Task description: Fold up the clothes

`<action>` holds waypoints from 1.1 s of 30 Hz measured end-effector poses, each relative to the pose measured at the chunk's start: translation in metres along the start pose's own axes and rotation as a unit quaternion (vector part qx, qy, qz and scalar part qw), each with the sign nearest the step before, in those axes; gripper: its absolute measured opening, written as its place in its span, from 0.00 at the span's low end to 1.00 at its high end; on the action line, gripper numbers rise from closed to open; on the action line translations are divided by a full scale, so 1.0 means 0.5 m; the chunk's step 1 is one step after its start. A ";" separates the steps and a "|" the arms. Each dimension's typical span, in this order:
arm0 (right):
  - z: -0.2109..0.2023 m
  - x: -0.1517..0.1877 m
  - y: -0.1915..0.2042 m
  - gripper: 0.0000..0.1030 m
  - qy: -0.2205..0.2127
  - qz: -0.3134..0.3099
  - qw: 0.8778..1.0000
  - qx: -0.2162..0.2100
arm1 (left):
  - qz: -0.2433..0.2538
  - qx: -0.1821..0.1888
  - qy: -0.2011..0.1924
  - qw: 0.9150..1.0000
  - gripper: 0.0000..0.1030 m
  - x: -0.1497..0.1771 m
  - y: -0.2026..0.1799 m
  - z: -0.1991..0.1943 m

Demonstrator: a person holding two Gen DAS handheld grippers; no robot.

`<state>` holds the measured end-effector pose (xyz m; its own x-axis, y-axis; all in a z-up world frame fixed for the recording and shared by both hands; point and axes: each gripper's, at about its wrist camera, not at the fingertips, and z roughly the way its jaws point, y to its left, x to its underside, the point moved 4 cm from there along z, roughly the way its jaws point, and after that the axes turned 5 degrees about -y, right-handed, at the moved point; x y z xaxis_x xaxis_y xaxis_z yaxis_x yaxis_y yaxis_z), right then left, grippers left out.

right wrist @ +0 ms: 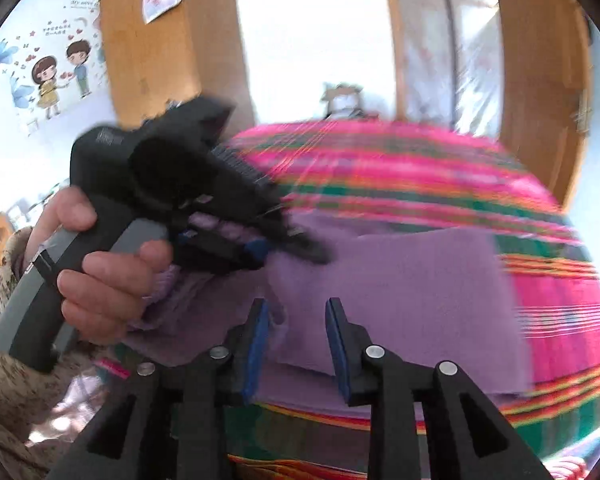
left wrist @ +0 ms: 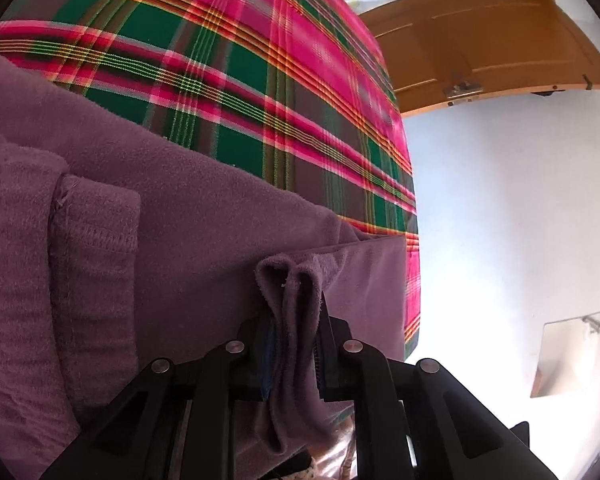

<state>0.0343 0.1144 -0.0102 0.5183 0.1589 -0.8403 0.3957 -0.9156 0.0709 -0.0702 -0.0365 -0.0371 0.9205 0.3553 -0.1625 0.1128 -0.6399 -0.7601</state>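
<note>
The garment [left wrist: 188, 216] lies on the bedcover [left wrist: 260, 80] (door [left wrist: 480, 40] behind).

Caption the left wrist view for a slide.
Left gripper shut on a bunched edge of the purple garment, which lies partly folded on the plaid cloth.

The plaid bedspread [left wrist: 260, 92] lies bare beyond the purple garment [left wrist: 188, 208]. The left hand-held gripper [right wrist: 256, 256] blocks the garment's left side; its right side [right wrist: 420, 280] is open.
</note>
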 end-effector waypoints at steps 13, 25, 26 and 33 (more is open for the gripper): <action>-0.079 0.103 -0.172 0.44 0.012 0.057 0.981 0.185 | -0.022 0.027 0.004 0.999 0.10 0.010 -0.015 -0.005; -0.062 0.108 -0.148 0.46 0.003 0.045 0.987 0.154 | -0.006 -0.006 0.003 1.000 0.35 0.041 -0.015 -0.004; -0.061 0.107 -0.147 0.47 0.004 0.044 0.987 0.154 | -0.009 -0.003 0.014 1.000 0.35 0.045 -0.014 0.000; -0.039 0.098 -0.136 0.48 -0.006 0.028 0.989 0.145 | -0.008 0.030 0.039 0.999 0.11 0.052 -0.036 0.004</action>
<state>0.0477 0.1919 -0.0458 0.5243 0.1023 -0.8454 0.1321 -0.9905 -0.0379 -0.0489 -0.0145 -0.0290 0.9455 0.3090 -0.1026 0.1068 -0.5920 -0.7988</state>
